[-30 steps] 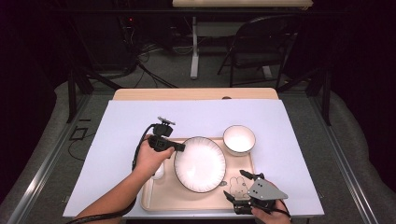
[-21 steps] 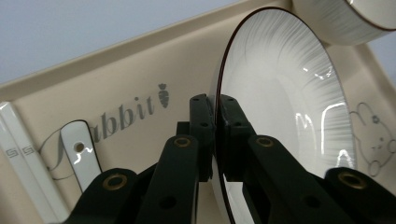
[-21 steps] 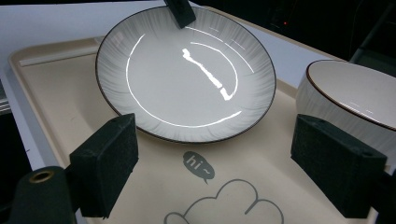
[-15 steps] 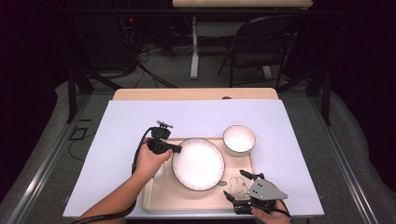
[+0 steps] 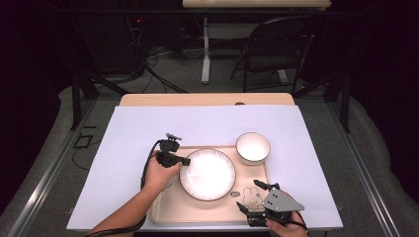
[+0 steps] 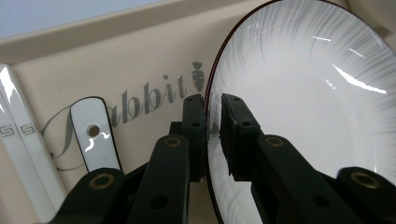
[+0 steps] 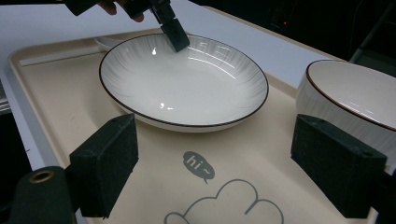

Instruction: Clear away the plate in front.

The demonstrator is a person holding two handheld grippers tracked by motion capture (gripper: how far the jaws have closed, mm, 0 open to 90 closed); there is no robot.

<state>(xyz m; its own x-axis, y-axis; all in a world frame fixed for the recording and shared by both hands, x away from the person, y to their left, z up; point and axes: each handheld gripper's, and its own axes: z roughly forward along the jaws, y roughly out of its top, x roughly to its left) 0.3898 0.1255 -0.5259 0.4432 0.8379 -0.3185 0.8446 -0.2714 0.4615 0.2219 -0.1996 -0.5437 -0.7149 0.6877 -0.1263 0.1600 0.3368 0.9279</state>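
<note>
the left tool [image 5: 184, 161] sits at the near-left rim of the round white ribbed plate with the thin dark edge [image 5: 207, 174], and in the left gripper view its two black jaws straddle that rim, one outside and one over the inner slope, so the plate [image 6: 299, 107] is taken by its edge the way you would lift a dish without touching its face. the jaws have just been easing apart a little with the rim between them; the gap is narrow and the pads look close on the rim, but i cannot tell for sure whether they still press on it. the plate lies flat in the middle of the beige rectangular plastic tray with the rabbit print [image 5: 173, 210], which rests on the white-covered counter [image 5: 128, 128], so to my eye this looks like a setting-down rather than a lift.

left of the plate in the tray lie a white ceramic spoon handle with a dark outline and a hole [image 6: 95, 140] and a pair of white chopsticks [image 6: 21, 149], kept to one side as in a laid meal. the small white bowl with a brown rim [image 5: 253, 147] stands at the tray's far right corner, just beside the plate.

the right tool [image 5: 254, 197] hovers over the tray's near right corner, jaws spread wide and holding nothing, seemingly waiting its turn
</note>
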